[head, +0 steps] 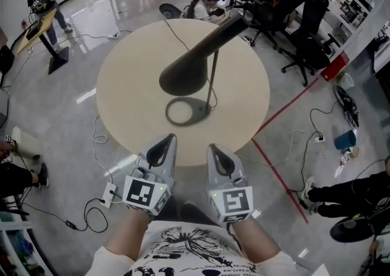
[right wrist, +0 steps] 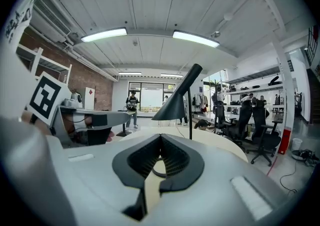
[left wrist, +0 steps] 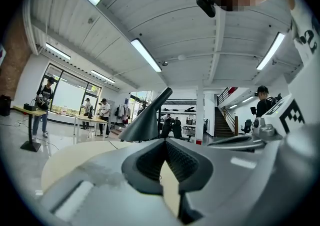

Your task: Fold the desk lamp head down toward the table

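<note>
A dark grey desk lamp stands on the round beige table (head: 128, 86). Its cone-shaped head (head: 198, 58) slopes down to the left, carried on a thin upright stem (head: 212, 80) over a ring base (head: 187, 111). My left gripper (head: 167, 143) and right gripper (head: 215, 150) sit side by side at the table's near edge, short of the base, both shut with nothing held. The left gripper view has the lamp head (left wrist: 147, 120) beyond the left gripper (left wrist: 164, 141). Past the right gripper (right wrist: 160, 136), the right gripper view takes in the lamp head (right wrist: 176, 104) and stem (right wrist: 190, 117).
The lamp's black cord (head: 175, 36) runs over the far side of the table. Office chairs (head: 304, 19) stand at the back right, and a person (head: 206, 2) sits behind the table. A power strip (head: 109, 194) with cables lies on the floor at left.
</note>
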Motion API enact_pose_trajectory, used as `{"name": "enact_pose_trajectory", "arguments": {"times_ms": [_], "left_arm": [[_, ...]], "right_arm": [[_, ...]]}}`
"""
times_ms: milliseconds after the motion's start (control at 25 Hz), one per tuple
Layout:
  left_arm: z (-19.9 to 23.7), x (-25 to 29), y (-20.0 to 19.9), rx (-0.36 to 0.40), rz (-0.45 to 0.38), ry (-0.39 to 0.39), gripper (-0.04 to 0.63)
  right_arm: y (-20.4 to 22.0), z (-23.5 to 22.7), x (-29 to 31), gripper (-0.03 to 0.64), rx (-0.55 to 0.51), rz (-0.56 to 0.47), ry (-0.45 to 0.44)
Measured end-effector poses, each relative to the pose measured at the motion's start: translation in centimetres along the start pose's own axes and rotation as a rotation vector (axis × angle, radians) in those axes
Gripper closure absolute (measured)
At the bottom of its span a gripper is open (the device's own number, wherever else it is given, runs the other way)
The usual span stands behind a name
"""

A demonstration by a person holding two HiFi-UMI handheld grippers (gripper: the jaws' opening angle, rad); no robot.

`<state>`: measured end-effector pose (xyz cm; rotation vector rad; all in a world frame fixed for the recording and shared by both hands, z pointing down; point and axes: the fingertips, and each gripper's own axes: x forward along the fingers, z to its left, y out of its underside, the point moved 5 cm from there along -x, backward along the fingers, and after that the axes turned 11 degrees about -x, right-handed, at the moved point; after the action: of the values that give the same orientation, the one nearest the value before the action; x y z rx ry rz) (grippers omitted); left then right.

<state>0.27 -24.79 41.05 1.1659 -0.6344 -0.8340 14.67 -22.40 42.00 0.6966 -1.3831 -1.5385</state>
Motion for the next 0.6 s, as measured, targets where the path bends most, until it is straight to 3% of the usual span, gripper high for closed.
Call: {"name": "enact_pose_trajectory", "arguments": {"times_ms": [280, 600], "left_arm": [[-1.7, -3.1, 0.7, -0.005, -0.015, -0.007, 0.589], [-3.1, -10.9, 1.4, -0.019, -0.015, 0.011, 0.589]], "right_arm": [[1.9, 0.4, -2.6, 0.609, 0.017, 0.01, -0.004], [0.9, 7.4, -6.3, 0.609, 0.016, 0.007, -0.046]]}}
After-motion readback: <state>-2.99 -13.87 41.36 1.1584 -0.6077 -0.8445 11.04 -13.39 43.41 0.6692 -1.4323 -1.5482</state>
